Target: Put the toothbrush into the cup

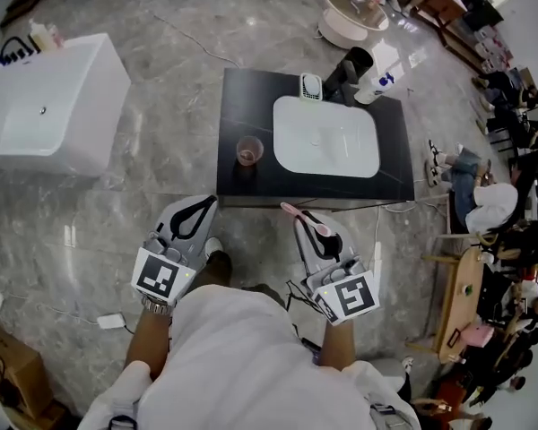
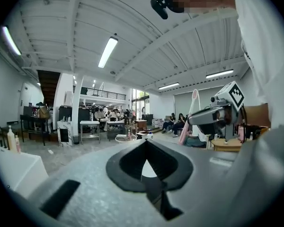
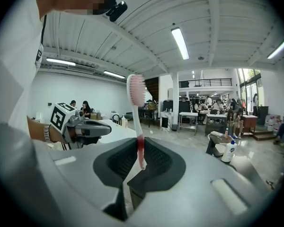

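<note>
A clear cup [image 1: 249, 151] stands on the black counter [image 1: 242, 106], left of the white basin [image 1: 326, 137]. My right gripper [image 1: 303, 215] is shut on a pink toothbrush [image 1: 298, 212], held short of the counter's near edge. In the right gripper view the toothbrush [image 3: 138, 122] stands upright between the jaws, bristle head on top. My left gripper [image 1: 211, 201] hovers level with it to the left, shut with nothing in it; its tips meet in the left gripper view [image 2: 146, 142]. That view also shows the right gripper [image 2: 213, 117] and toothbrush [image 2: 193, 108].
A white bathtub [image 1: 45, 106] stands on the floor at far left. A white bottle [image 1: 377, 82] and a small white holder [image 1: 311, 86] sit at the counter's back. Seated people and tables fill the right side. A cardboard box [image 1: 9, 365] is at bottom left.
</note>
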A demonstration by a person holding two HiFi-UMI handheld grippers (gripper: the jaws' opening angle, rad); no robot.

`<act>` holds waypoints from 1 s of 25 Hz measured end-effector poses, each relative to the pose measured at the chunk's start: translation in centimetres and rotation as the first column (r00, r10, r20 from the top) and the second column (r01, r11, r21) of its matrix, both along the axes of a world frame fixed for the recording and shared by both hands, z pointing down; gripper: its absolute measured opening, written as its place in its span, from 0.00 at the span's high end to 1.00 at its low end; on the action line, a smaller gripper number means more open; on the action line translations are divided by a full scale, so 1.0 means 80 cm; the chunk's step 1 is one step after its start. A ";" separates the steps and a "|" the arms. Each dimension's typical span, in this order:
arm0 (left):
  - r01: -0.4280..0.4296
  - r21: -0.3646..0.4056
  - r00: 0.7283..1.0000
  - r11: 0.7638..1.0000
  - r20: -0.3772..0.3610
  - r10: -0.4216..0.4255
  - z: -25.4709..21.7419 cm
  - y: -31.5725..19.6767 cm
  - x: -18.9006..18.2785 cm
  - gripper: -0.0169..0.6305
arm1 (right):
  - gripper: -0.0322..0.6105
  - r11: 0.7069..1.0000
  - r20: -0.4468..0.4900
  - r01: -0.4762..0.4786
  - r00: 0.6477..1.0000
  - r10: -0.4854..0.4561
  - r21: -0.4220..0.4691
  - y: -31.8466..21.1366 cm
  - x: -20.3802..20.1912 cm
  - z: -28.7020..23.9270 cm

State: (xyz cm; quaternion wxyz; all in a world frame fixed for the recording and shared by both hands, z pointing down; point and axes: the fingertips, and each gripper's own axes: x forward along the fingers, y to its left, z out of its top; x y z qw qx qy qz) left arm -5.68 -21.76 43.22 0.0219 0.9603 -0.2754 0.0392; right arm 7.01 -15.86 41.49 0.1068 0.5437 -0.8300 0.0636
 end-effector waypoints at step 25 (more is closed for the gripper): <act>0.120 -0.069 0.992 0.990 -0.021 -0.122 0.010 -0.075 0.037 0.97 | 0.86 0.964 -0.256 0.203 0.936 -0.242 -0.172 -0.181 0.029 0.079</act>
